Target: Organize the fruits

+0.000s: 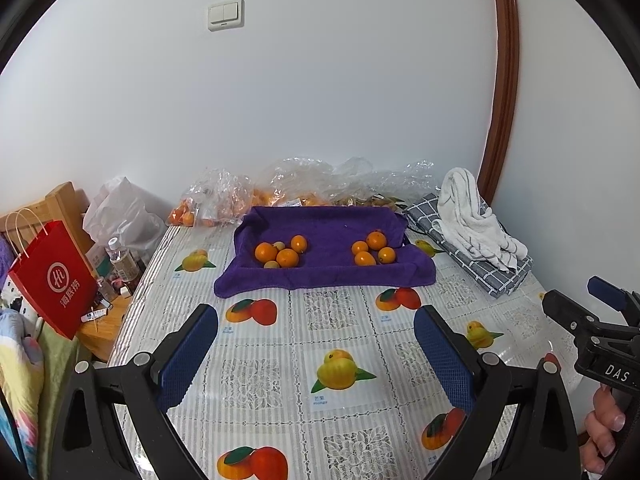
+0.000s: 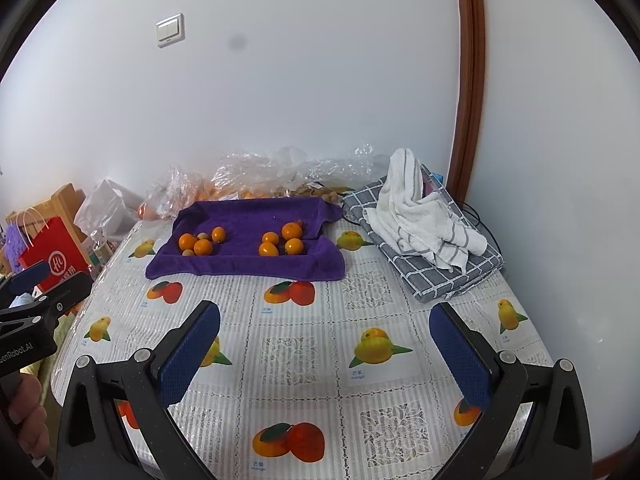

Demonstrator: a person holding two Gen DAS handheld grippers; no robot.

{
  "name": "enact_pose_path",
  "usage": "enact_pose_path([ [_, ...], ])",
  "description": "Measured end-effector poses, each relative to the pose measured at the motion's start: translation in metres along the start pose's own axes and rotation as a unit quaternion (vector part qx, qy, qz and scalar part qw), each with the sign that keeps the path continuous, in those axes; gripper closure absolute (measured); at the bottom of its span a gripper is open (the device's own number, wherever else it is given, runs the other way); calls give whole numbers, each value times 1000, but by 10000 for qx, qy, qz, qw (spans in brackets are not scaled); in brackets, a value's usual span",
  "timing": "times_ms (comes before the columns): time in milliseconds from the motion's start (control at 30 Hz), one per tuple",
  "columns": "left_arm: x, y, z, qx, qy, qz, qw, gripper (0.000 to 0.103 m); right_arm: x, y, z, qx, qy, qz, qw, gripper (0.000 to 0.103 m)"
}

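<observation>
Left gripper spread wide, nothing between the fingers. Same with the right gripper: wide open, empty, fingers hanging over bare table. Both well short of the purple towel.

Oranges sitting on that towel in two bunches: left bunch with a couple of small pale fruits mixed in, right bunch all orange. Towel edges raised like a shallow tray, so probably something stiff underneath, can't tell what.

Handling guess: small, round, firm-ish, smooth skin, so likely to roll or squirt out if pinched off-center. Best to close across the widest part, gently, no bruising. The pale ones look tiny, so a near-full close needed. Soft towel should stop runaways.

Behind the towel: clear bags holding more oranges. Right of it: a checked cloth with a white rag on top.

Left view alone gives the red bag, bottle and clutter beside the table in full. Right view gives the whole checked cloth and a cable by the wall.
</observation>
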State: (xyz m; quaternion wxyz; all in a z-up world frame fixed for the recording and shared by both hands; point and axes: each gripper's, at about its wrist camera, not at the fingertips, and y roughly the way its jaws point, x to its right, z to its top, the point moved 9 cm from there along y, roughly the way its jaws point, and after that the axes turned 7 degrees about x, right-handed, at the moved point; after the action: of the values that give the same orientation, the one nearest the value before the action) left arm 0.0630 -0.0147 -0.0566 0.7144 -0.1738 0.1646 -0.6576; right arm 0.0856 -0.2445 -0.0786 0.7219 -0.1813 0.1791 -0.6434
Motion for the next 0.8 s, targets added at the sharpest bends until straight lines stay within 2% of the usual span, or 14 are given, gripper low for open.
enact_pose_path([
  [800, 0, -1, -6, -20, -128, 122, 9998, 4, -7, 3, -3, 11, 4, 71, 10000, 0],
])
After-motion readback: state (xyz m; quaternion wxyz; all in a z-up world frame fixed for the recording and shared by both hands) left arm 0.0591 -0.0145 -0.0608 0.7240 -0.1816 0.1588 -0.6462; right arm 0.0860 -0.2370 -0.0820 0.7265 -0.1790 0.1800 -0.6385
